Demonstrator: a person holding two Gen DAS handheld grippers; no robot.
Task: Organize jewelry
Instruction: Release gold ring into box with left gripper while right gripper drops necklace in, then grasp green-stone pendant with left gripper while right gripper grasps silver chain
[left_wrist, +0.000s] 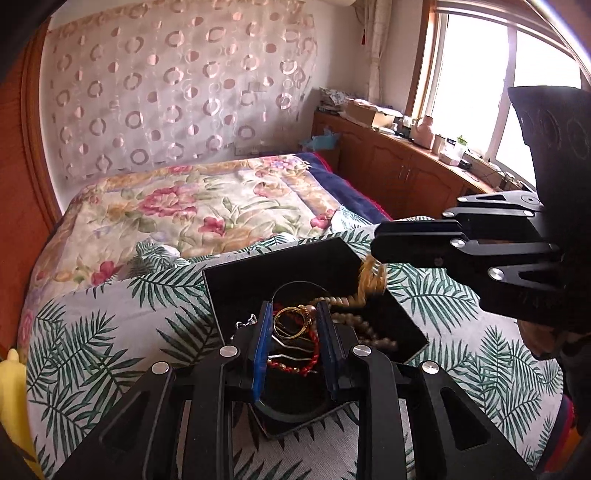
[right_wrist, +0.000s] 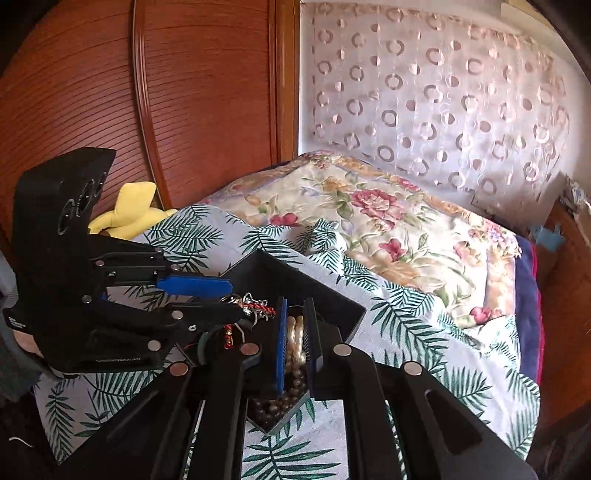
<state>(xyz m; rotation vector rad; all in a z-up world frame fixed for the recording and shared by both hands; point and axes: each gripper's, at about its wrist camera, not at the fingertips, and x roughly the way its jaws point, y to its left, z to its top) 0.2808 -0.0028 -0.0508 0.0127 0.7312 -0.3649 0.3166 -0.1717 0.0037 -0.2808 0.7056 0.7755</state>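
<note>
A black tray (left_wrist: 251, 280) lies on the leaf-print cloth and holds a heap of jewelry. My left gripper (left_wrist: 293, 315) hovers low over the heap with its blue pads apart around a gold ring (left_wrist: 291, 323) and a red cord bracelet (left_wrist: 312, 350), gripping nothing. My right gripper (right_wrist: 295, 314) is shut on a strand of cream pearl beads (right_wrist: 295, 339) and lifts it from the tray (right_wrist: 332, 295). In the left wrist view the right gripper (left_wrist: 376, 254) holds the beads (left_wrist: 371, 277) dangling over the tray. Brown beads (left_wrist: 369, 328) lie beneath.
The tray sits on a bed with a palm-leaf cloth (left_wrist: 110, 332) and a floral quilt (left_wrist: 207, 206). A yellow plush toy (right_wrist: 129, 214) lies at the bed's left edge by a wooden wardrobe (right_wrist: 166, 92). A wooden cabinet (left_wrist: 399, 166) runs under the window.
</note>
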